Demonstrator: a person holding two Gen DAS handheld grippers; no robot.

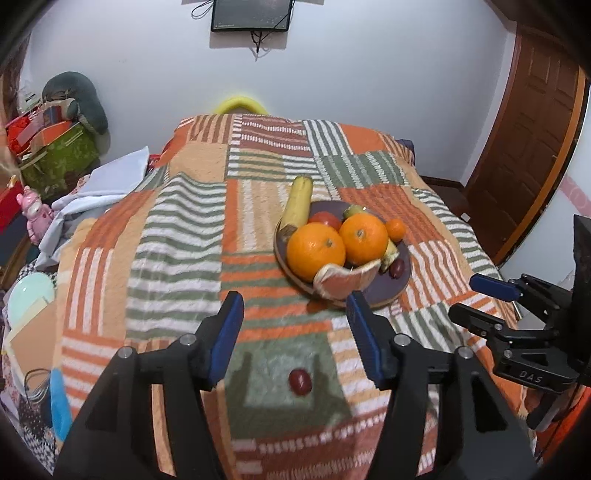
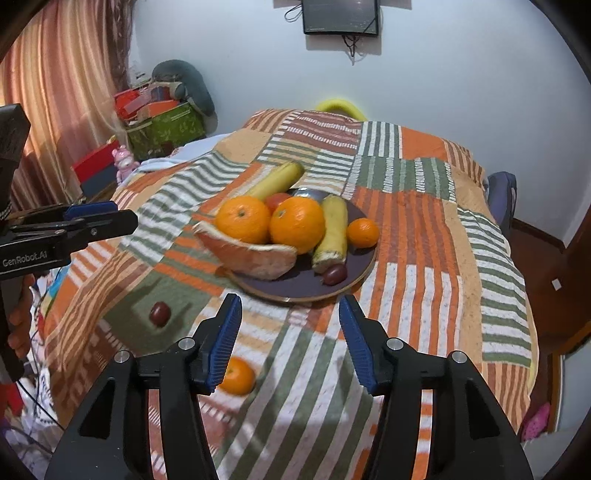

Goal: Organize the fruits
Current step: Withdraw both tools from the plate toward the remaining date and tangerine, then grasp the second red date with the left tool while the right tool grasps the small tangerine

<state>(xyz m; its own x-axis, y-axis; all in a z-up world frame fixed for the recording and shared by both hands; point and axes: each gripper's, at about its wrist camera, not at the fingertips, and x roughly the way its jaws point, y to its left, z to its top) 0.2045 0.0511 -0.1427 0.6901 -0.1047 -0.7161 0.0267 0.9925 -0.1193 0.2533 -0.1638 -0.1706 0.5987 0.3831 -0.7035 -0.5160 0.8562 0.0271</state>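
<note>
A dark plate (image 1: 402,269) on the striped bedspread holds two oranges (image 1: 316,251), bananas (image 1: 297,203), a grapefruit piece (image 1: 347,278), a mandarin (image 1: 396,229) and a grape (image 1: 397,267). A loose red grape (image 1: 299,381) lies on the bedspread below my left gripper (image 1: 293,306), which is open and empty. My right gripper (image 2: 290,314) hovers just short of the plate (image 2: 354,273), open and empty. A loose mandarin (image 2: 238,376) lies beside its left finger, and the loose grape (image 2: 159,314) is farther left.
The patchwork bedspread (image 1: 192,229) covers the whole bed. Boxes and a green bag (image 1: 59,155) are stacked at the far left by the wall. A wooden door (image 1: 532,147) stands on the right. A screen (image 1: 251,14) hangs on the wall.
</note>
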